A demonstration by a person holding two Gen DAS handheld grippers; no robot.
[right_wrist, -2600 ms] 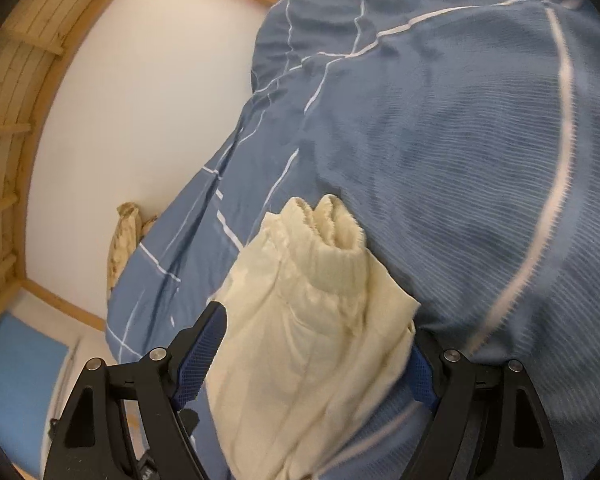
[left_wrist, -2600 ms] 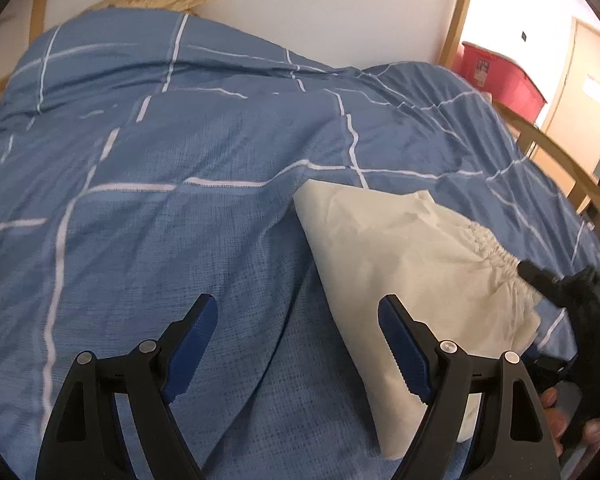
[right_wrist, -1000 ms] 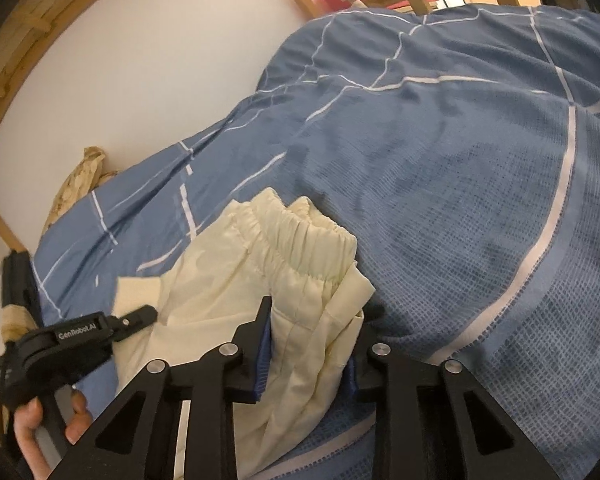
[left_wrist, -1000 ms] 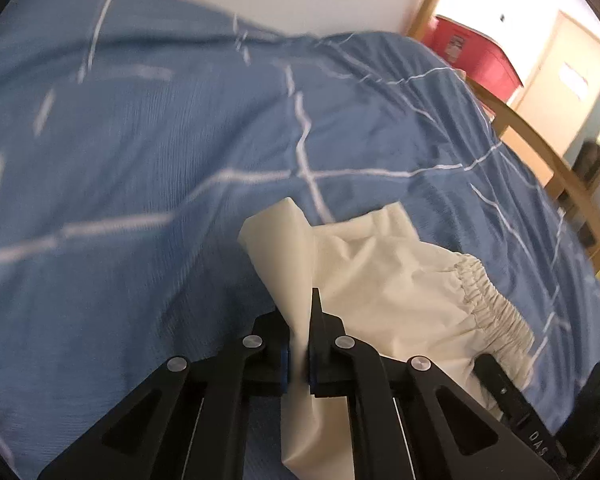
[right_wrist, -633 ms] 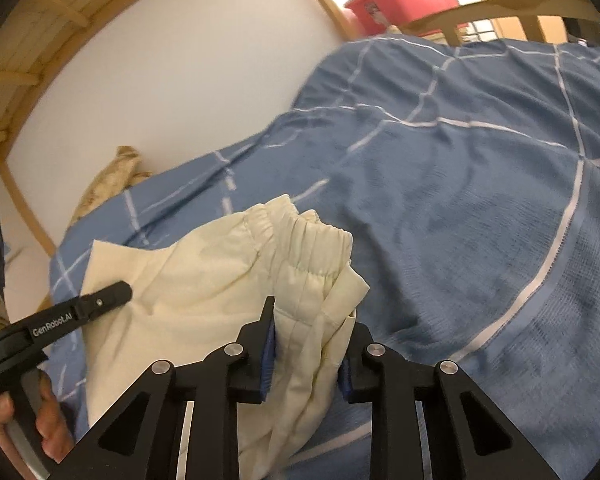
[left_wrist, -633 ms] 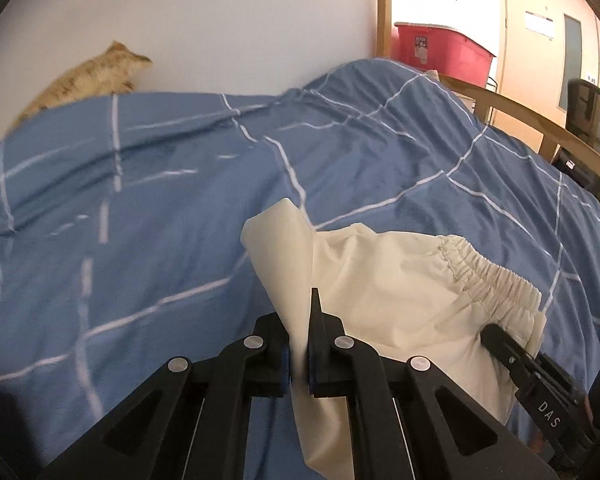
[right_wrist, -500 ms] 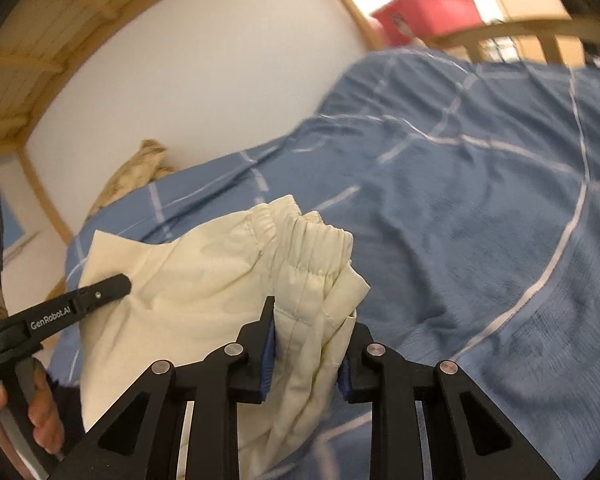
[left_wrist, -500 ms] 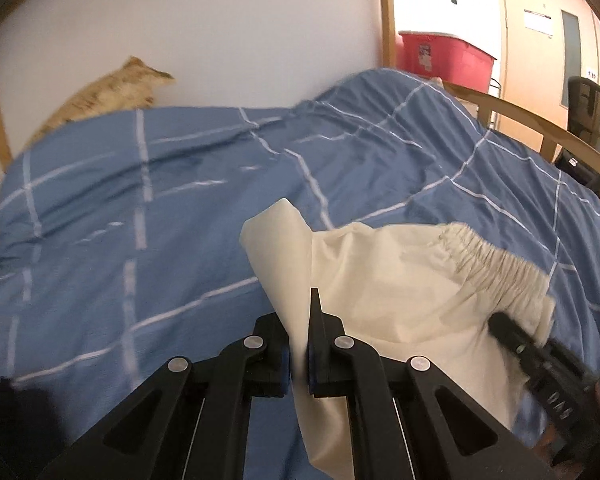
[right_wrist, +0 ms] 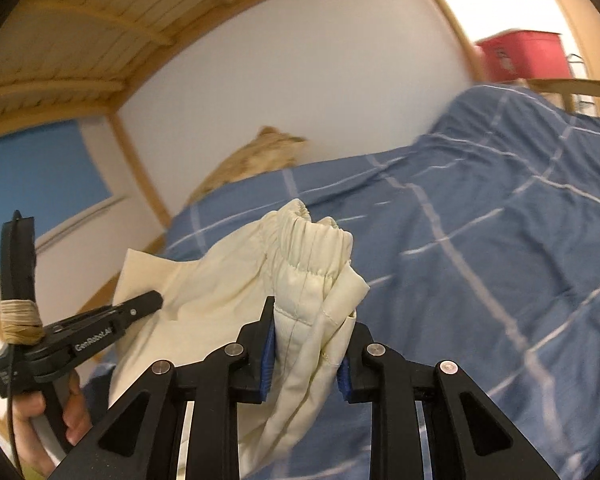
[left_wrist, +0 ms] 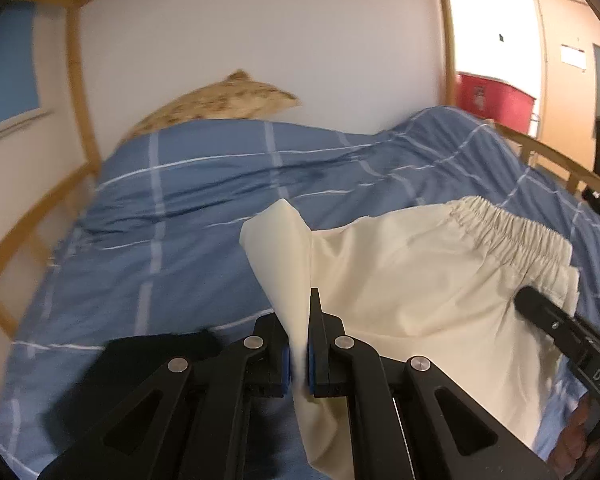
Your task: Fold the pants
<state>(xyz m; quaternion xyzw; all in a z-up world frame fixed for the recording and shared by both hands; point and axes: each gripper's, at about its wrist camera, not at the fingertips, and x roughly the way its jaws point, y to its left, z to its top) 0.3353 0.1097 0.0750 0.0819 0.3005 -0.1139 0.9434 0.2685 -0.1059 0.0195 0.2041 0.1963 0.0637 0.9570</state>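
The cream pants hang between my two grippers, lifted above the blue checked duvet. My left gripper is shut on a folded fabric corner at the pants' left end. My right gripper is shut on the bunched cloth just below the elastic waistband. The right gripper also shows in the left wrist view at the waistband end, and the left gripper shows in the right wrist view at the far corner. The lower part of the pants is hidden below both views.
A tan patterned pillow lies at the head of the bed by the white wall. Wooden bunk posts and a rail frame the bed, with slats overhead. A red storage box stands beyond the foot, near a door.
Both grippers closed on the pants, which lay on the duvet 2.6 s ago, and have since raised them; both views now tilt up toward the wall and pillow.
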